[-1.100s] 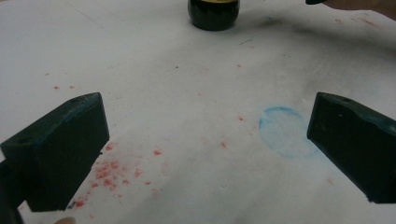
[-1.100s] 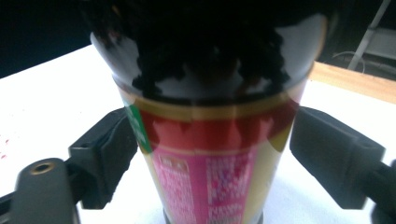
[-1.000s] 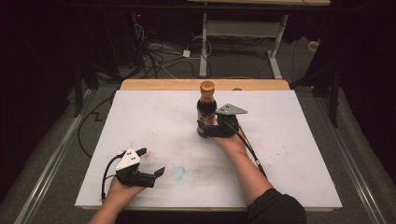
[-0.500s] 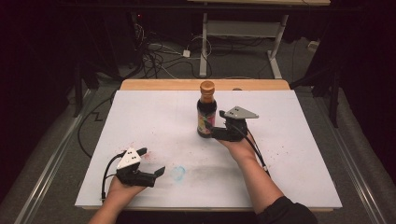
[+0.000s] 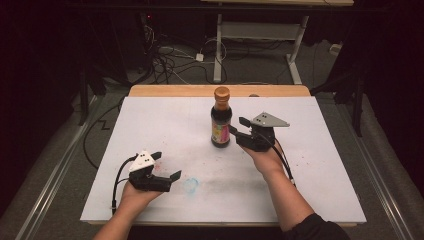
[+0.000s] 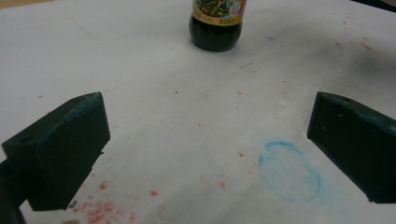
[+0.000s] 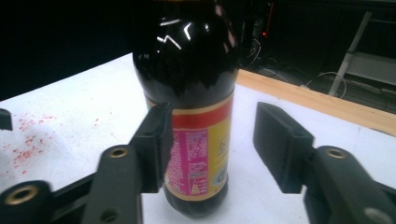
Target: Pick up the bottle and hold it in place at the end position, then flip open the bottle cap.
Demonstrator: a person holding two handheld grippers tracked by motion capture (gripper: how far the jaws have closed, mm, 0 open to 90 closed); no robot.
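Right tongs [image 5: 239, 129] gape beside the upright sauce bottle [image 5: 221, 120] mid-desk [image 5: 320, 165], left tongs [image 5: 166, 166] gape well off it; glass likely heavy, slick, breakable, so grip labelled belly.

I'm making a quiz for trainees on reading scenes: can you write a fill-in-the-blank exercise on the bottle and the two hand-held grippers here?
1. The dark sauce bottle stands ____ on the white table.
2. The right hand-held gripper has its jaws ____, beside the bottle's label.
3. The left hand-held gripper is open above a faint ____ ring drawn on the table.
4. The bottle's cap is ____ in colour.

Missing words: upright; open; blue; orange-brown
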